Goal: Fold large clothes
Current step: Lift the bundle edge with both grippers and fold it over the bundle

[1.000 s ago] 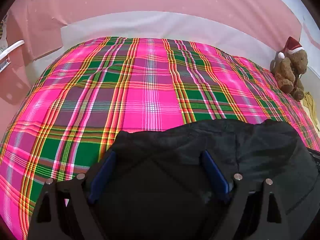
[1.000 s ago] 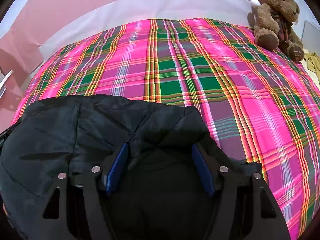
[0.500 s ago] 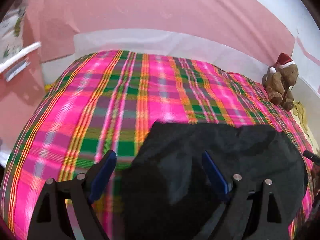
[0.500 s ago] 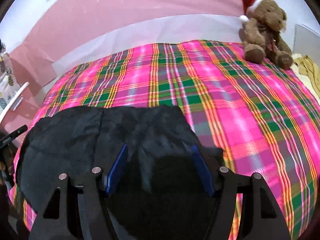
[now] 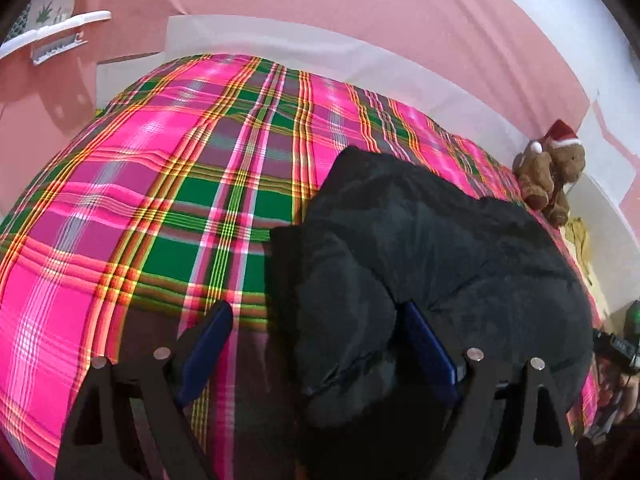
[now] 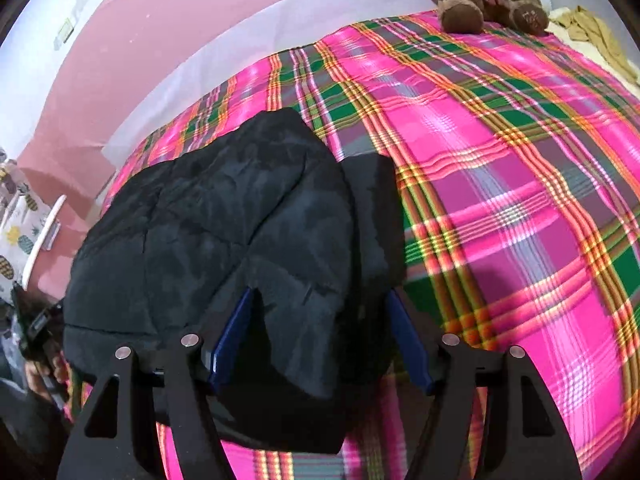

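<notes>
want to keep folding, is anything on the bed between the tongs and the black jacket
Nothing visible. The black jacket lies on the plaid bedspread right at both tongs, its fabric between the open fingers of the left tongs and right tongs. The teddy bear sits off at the far edge.

I'm seeing the black jacket [image 5: 432, 240] looking quilted, matt, softly puffy cloth; the plaid bedspread [image 5: 168, 200] is showing a smooth woven sheen; the teddy bear [image 5: 550, 176] is looking fuzzy plush; my left gripper [image 5: 316, 340] is reading as matt black plastic.
</notes>
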{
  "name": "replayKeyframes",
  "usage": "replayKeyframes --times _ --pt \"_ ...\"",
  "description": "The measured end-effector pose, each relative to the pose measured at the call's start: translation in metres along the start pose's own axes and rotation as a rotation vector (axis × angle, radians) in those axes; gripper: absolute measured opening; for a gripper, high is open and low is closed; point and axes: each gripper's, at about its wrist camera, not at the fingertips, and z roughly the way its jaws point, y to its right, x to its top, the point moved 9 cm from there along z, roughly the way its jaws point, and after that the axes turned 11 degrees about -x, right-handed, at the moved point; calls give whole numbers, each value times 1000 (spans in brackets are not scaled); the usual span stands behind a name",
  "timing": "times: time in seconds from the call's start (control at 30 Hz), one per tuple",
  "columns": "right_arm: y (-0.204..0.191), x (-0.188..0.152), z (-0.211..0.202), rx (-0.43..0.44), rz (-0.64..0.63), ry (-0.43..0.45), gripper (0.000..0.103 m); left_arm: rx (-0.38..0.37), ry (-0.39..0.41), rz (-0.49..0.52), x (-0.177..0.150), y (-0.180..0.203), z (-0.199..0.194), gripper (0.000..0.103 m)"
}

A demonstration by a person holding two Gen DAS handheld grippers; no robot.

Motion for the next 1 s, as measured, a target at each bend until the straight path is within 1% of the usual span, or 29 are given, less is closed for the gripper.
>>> replayKeyframes --times 0.07,0.13,0.2,0.33,0.43,0.5,0.57,0.7,0.77,0.87,1.0 --pt "3 0 6 20 -1 -13 69 -12 -26 2 1 -4 10 90" --pt "8 6 19 39 21 -39 76 -36 -48 -7 4 -5 18 90" --pt "10 8 29 75 47 -68 77 -58 -71 8 11 -5 24 90" --pt "6 18 37 89 26 -81 77 -119 -118 5 21 -5 36 90" --pt "4 27 50 134 56 -113 78 -161 -135 -36 24 -6 50 92" --pt "5 27 56 154 70 -127 80 -190 -138 -66 19 -7 56 93" --pt "5 24 59 177 90 -136 81 -212 -126 -95 13 -7 56 93" --pt "5 12 56 198 83 -149 80 -233 -128 -66 -6 0 46 91" --pt "5 4 54 223 75 -162 80 -237 -133 -50 -11 2 44 91" --pt "7 5 60 250 90 -170 80 -245 -143 -49 -5 2 52 92" --pt "-2 20 77 244 86 -169 80 -243 -147 -48 7 1 66 93"
